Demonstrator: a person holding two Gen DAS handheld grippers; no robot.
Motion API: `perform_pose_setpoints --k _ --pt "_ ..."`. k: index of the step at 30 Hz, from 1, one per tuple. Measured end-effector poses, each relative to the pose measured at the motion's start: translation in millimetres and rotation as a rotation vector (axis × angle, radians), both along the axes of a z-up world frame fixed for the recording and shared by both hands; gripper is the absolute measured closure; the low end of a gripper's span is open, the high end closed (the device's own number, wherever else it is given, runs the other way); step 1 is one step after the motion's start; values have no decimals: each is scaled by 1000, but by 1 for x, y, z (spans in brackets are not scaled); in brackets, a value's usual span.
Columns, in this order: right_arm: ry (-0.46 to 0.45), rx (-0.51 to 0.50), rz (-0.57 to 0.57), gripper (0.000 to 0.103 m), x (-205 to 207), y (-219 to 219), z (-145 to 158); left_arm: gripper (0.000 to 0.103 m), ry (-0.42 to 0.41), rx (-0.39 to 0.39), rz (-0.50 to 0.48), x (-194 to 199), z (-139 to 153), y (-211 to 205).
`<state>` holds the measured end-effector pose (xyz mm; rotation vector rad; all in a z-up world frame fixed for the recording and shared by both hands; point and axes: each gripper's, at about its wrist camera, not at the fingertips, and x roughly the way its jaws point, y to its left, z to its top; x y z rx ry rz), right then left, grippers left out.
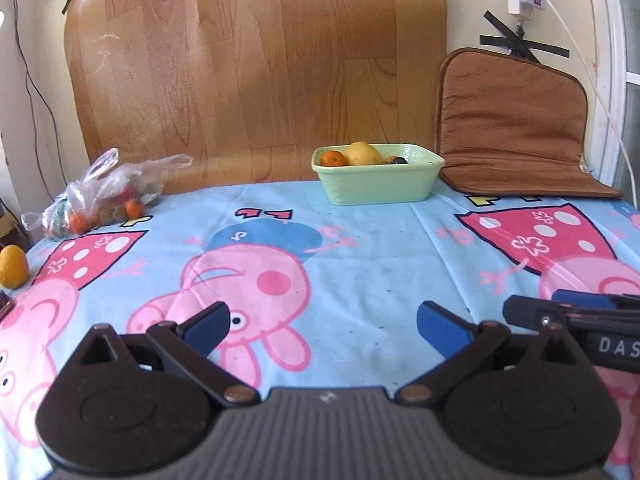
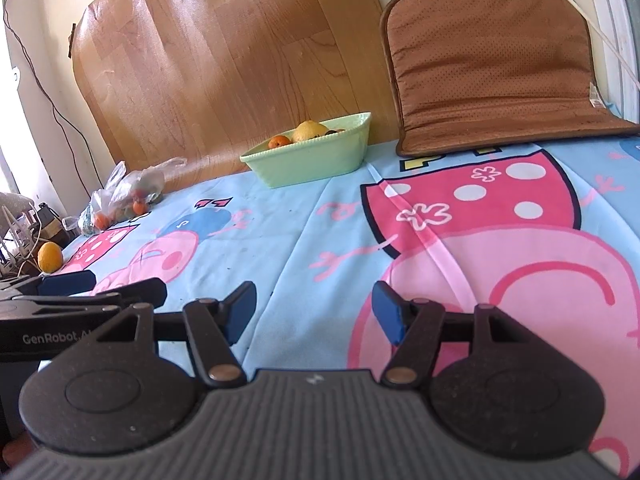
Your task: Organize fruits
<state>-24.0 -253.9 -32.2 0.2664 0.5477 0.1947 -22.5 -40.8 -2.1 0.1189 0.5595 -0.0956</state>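
Lemon [image 1: 13, 266] far left of empty left gripper [image 1: 322, 326]

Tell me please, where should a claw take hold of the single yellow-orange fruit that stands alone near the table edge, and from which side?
Grip the yellow-orange fruit across its widest middle, coming from above and slightly from the table's centre. It stands upright and egg-shaped, narrower at the top, and sits close to the table edge, so a push from the centre could roll it off. The left claw, open and empty, seems nearer.
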Motion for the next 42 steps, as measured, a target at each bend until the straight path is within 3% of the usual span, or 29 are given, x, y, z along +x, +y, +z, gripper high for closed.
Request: perform_pose_setpoints --k 9,18,23,35,42 --pt "-3 2 2 36 0 -1 0 0 21 17 32 2 -5 0" --pt "-5 7 2 35 0 -1 0 0 78 -24 12 8 -18 2" --pt "-4 9 8 35 0 -1 0 0 45 -28 16 7 -29 4" --pt "6 14 13 34 2 0 0 0 -71 -56 11 -11 -22 6" --pt "-5 25 -1 33 1 -4 1 0 -45 -45 1 -6 -24 4"
